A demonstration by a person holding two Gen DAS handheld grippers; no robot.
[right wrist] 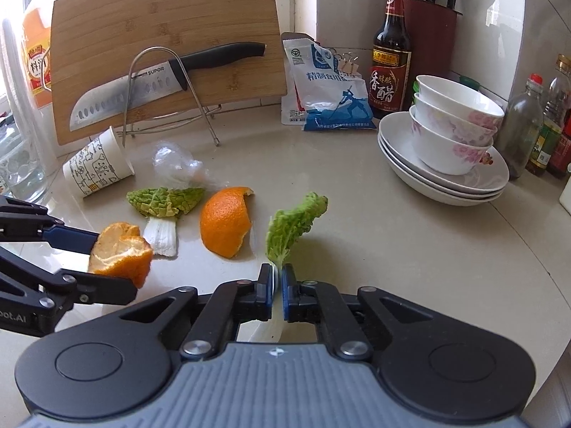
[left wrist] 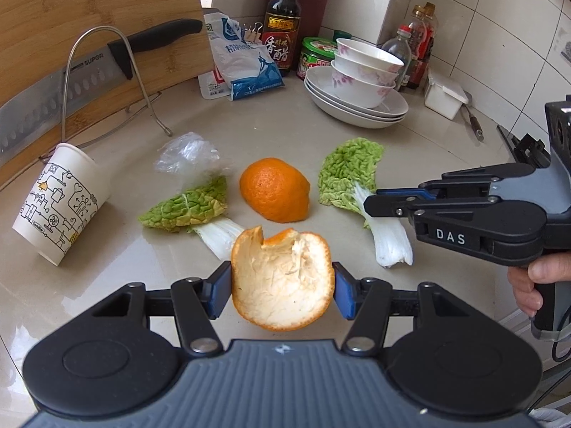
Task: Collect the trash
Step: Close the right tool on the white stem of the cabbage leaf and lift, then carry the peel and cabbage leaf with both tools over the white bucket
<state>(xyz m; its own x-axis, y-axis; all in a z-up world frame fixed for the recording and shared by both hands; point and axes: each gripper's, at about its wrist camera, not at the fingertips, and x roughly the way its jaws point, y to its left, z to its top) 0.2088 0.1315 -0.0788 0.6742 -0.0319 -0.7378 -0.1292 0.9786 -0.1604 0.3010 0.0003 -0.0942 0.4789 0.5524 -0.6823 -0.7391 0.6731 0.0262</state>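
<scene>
A curled orange peel (left wrist: 282, 278) is clamped at its rims between the fingers of the left gripper (left wrist: 282, 290), lifted off the tabletop (left wrist: 446, 178); it is judged light and springy, likely to flex if squeezed harder. The right gripper (right wrist: 277, 281) is closed on the white stalk of a cabbage leaf (right wrist: 296, 224); that firm stalk is judged the best hold, the crinkled green blade being limp. A second peel (right wrist: 225, 224), another leaf (right wrist: 164, 201), crumpled film (right wrist: 176, 166) and a tipped paper cup (right wrist: 96, 166) lie on the glossy surface.
</scene>
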